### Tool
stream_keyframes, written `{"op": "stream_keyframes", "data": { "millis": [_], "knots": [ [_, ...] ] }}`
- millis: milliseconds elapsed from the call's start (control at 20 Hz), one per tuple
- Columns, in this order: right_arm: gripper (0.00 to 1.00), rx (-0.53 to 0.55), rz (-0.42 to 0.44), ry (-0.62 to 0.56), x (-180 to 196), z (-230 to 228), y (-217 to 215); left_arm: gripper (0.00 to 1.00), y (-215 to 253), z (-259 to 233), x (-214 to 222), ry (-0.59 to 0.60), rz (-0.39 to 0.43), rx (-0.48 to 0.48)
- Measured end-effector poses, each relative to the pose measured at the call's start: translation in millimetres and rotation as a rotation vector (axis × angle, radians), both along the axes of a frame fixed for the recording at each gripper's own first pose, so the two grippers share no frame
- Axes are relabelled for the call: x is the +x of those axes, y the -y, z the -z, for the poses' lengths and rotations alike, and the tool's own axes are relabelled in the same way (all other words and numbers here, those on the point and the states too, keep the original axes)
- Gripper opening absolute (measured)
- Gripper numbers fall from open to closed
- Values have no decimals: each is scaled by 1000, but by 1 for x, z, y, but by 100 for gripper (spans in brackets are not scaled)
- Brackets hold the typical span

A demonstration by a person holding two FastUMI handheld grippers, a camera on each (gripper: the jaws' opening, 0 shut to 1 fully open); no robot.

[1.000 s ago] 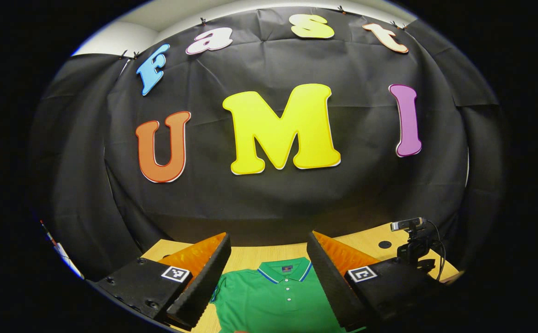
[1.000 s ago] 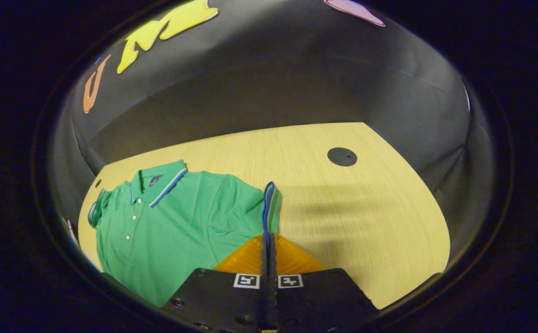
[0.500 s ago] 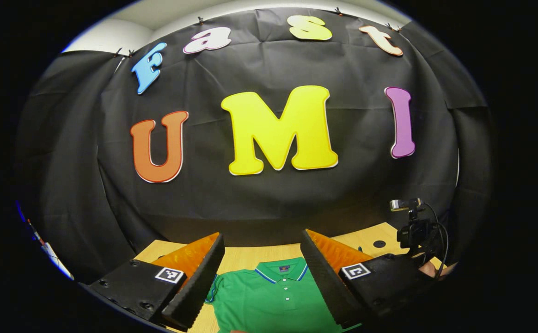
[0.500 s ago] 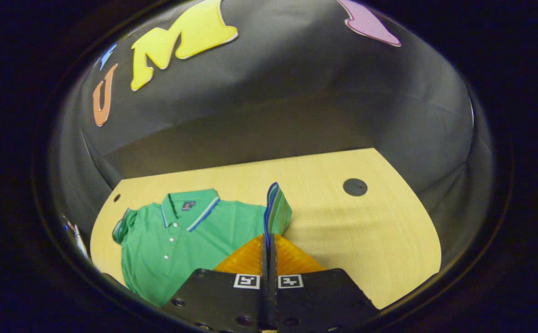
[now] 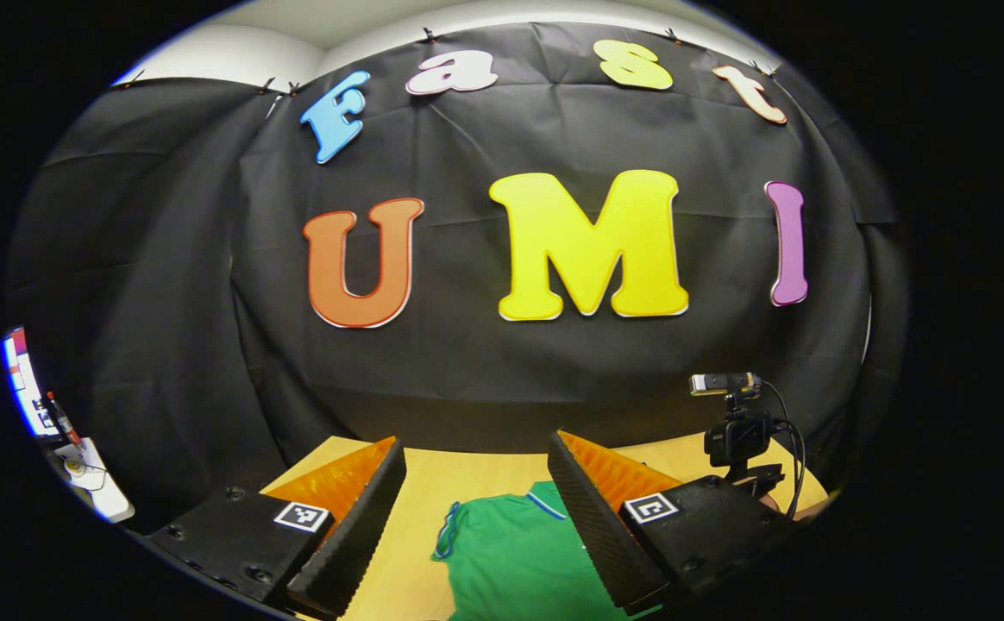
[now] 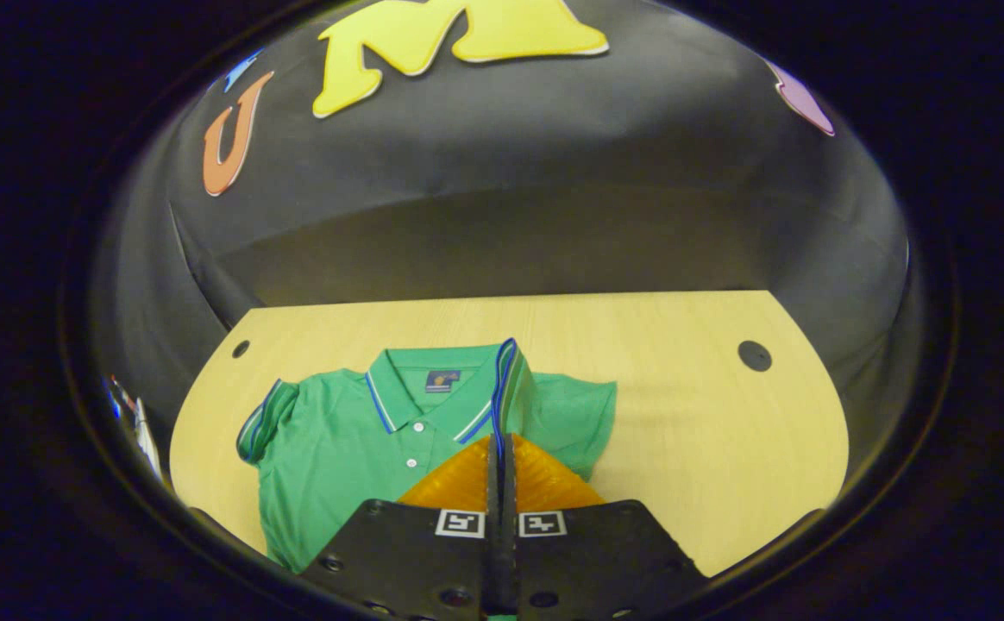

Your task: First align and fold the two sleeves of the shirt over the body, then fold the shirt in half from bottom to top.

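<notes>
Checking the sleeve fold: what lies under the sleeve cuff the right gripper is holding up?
The shirt collar and button placket lie under the raised sleeve cuff, clamped by the right gripper. The gripper covers the chest nearer the camera.

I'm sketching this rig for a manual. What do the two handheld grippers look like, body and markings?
The left gripper has two black blocky bodies with screw heads, each bearing a small square black-and-white marker, and long wedge-shaped fingers with ridged inner faces. The right gripper has the same black bodies, screws and paired square markers.

left gripper view: level, faces wall | right gripper view: looks down | shared: shirt [image 6: 338, 448], table [image 6: 683, 414]
</notes>
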State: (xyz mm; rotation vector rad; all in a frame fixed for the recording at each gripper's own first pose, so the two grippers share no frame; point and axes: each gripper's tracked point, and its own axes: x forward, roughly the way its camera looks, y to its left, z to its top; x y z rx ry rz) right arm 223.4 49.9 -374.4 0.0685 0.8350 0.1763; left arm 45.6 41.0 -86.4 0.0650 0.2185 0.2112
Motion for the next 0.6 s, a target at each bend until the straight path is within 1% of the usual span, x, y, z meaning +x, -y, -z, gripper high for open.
{"op": "stream_keyframes", "data": {
  "millis": [100,150,200,250,300,400,500,550,600],
  "knots": [
    [0,3,1,-19,-1,10,-17,100,-18,1,-7,-8,-24,4],
    [2,13,-2,-26,-3,12,-25,100,-26,1,-10,-10,-33,9],
    [15,20,-9,-35,-7,11,-32,100,-33,0,-12,-7,-39,15],
    [19,27,-18,-30,-9,10,-37,100,-39,-1,-15,-4,-44,20],
    [29,37,-31,-20,-12,5,-44,100,-43,-1,-17,-2,-46,21],
    [64,20,-47,12,-21,-11,-46,100,-50,2,-18,4,-42,11],
    [99,-13,-47,76,-28,-39,-39,100,-53,3,-17,16,-26,2],
    [98,-22,-43,108,-33,-57,-36,100,-54,7,-15,19,-14,0],
    [93,-23,-39,142,-39,-75,-33,100,-55,12,-12,20,0,-7]
  ]
}}
